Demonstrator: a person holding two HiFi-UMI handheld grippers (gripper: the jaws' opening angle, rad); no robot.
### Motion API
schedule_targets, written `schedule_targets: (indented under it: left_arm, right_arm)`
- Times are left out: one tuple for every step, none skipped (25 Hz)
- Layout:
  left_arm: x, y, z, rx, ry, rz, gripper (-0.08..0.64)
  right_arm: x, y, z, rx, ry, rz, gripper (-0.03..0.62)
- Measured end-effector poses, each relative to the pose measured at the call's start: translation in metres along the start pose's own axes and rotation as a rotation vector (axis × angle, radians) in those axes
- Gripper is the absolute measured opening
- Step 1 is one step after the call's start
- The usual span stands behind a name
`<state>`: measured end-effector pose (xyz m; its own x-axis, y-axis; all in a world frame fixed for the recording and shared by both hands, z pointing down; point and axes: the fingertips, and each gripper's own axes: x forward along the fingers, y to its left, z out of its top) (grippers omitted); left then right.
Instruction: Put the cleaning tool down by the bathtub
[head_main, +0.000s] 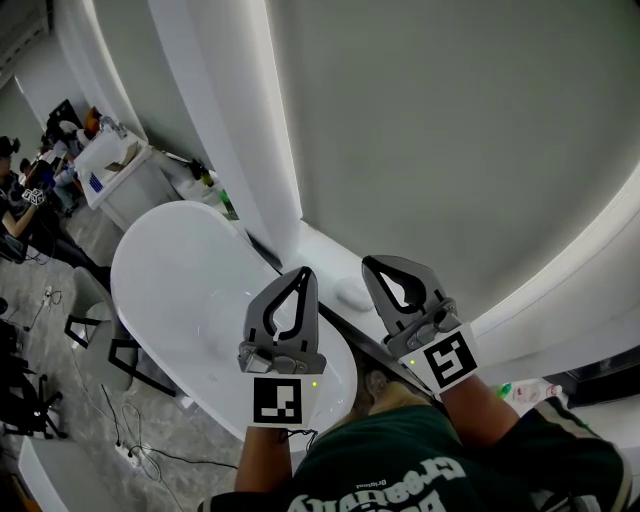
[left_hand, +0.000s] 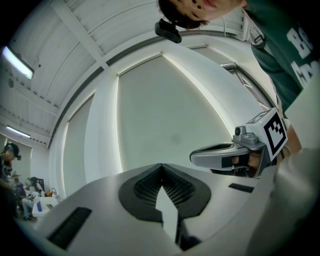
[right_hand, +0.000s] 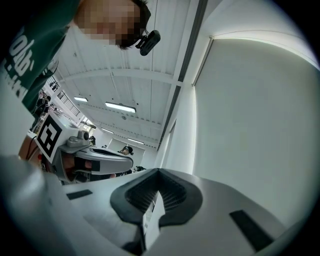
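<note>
Bathtub (head_main: 180, 285) beneath left gripper (head_main: 302, 272), right gripper (head_main: 373, 263) alongside (both closed)

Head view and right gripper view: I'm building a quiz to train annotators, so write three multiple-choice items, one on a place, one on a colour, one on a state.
1. Where does the bathtub lie in the head view?
A. left half
B. right edge
C. top right corner

2. What colour is the bathtub?
A. black
B. white
C. green

3. How do the jaws of the right gripper stand?
A. wide apart
B. shut on a brush
C. shut, nothing between them

Answers:
1 A, it spreads across the left, reaching under the left gripper.
2 B, its shell is plain white.
3 C, the pads meet at the tips in the right gripper view, with nothing held.
</note>
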<state>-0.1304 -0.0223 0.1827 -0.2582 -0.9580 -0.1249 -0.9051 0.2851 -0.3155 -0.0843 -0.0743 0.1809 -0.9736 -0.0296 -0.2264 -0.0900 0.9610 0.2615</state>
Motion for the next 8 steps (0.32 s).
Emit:
schedule_targets:
  left_arm:
    - [-0.0002,0.0011,-0.0006,-0.002,0.001,0.001,0.006]
    - [0.0,0.002,-0.0009,-0.002,0.0,0.002,0.006]
    - [0.0001,0.0027,-0.0011,0.002,0.0,0.003,0.006]
    - [-0.0001,0.003,-0.0012,0.007,-0.001,0.005,0.006]
    - [-0.0005,0.003,-0.0013,0.012,-0.001,0.007,0.006]
    - [-0.0009,0.0027,-0.0016,0.015,-0.002,0.008,0.006]
    - [-0.0013,0.0022,-0.0022,0.018,0.0,0.009,0.006]
    - [-0.0016,0.0015,-0.0029,0.02,0.002,0.009,0.006]
  right_arm:
    - [0.0008,0.0002,-0.0001,-0.003,0.0,0.001,0.015]
    - [0.0013,0.0004,-0.0005,-0.004,0.002,0.002,0.015]
    - [0.0014,0.0005,-0.0014,0.0,0.008,0.0,0.015]
    - [0.0012,0.0005,-0.0024,0.006,0.016,-0.002,0.015]
    - [0.0009,0.0005,-0.0031,0.007,0.02,-0.004,0.015]
    - [0.0004,0.0005,-0.0036,0.003,0.021,-0.005,0.015]
    - [-0.0003,0.0003,-0.004,-0.003,0.021,-0.006,0.015]
    - [-0.0009,0.0001,-0.0044,-0.01,0.021,-0.006,0.015]
